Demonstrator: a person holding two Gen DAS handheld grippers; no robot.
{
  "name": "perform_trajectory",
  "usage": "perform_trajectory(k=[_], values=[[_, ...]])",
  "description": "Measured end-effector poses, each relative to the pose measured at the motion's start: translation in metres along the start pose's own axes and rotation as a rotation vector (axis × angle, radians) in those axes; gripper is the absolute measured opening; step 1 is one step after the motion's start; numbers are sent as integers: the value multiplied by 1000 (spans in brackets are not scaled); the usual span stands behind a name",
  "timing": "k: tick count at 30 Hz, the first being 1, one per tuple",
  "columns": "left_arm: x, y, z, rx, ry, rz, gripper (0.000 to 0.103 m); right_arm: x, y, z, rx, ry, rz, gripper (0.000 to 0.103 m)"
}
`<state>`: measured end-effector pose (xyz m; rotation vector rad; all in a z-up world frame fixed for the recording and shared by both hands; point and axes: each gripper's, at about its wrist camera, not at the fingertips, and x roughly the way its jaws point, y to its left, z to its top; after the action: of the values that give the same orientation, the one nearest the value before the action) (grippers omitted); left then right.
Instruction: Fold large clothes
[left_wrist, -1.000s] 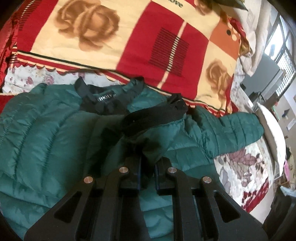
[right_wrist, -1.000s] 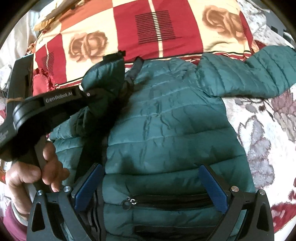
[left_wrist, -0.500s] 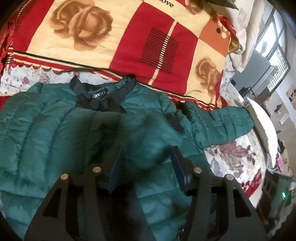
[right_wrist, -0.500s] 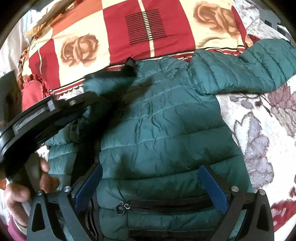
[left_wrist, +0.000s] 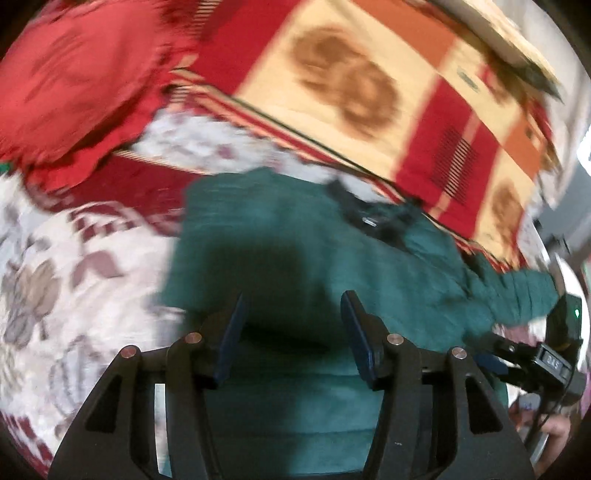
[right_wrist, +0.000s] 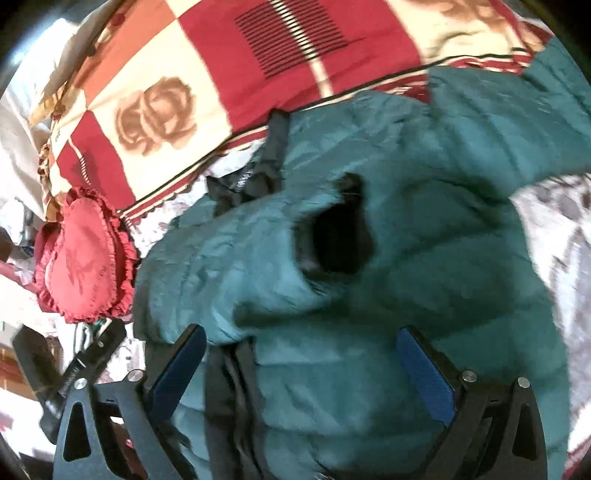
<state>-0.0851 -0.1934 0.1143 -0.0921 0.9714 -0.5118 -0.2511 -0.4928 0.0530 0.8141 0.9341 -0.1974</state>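
Note:
A dark green puffer jacket (left_wrist: 295, 236) lies on a floral bedsheet, its black collar (left_wrist: 373, 221) toward the far side. In the right wrist view the jacket (right_wrist: 424, 280) has its left sleeve folded across the chest, the dark cuff opening (right_wrist: 336, 236) facing me. The other sleeve (left_wrist: 517, 295) stretches out to the right. My left gripper (left_wrist: 291, 325) is open and empty just above the jacket's left part. My right gripper (right_wrist: 303, 354) is open wide over the jacket's lower front, holding nothing. The left wrist view is motion-blurred.
A red and cream rose-patterned quilt (left_wrist: 369, 92) lies behind the jacket. A red heart-shaped cushion (right_wrist: 85, 262) sits at its left. The floral bedsheet (left_wrist: 66, 295) shows at the left. The right gripper's body (left_wrist: 546, 362) shows at the left wrist view's right edge.
My left gripper let go of the sleeve, which now lies folded across the jacket's chest, and swung left. My right gripper stayed open over the lower front.

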Motion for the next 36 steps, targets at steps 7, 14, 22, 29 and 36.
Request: perform_trajectory(k=[7,14,22,29,36], values=[[-11,50,10,-131,-37,74,53,22,28,14,-112,-49,-43,26],[-1,45,19,-108,-51,125,53,-29,28,36,-244,-300,-215,17],[30,24,14,-66,7,134,53,-15,-19,50,-100,-181,-93,16],[28,28,13,-88,9,134,53,18,-11,49,-53,-132,-29,86],[25,28,16,-88,10,146,53,53,-8,58,15,-125,32,30]])
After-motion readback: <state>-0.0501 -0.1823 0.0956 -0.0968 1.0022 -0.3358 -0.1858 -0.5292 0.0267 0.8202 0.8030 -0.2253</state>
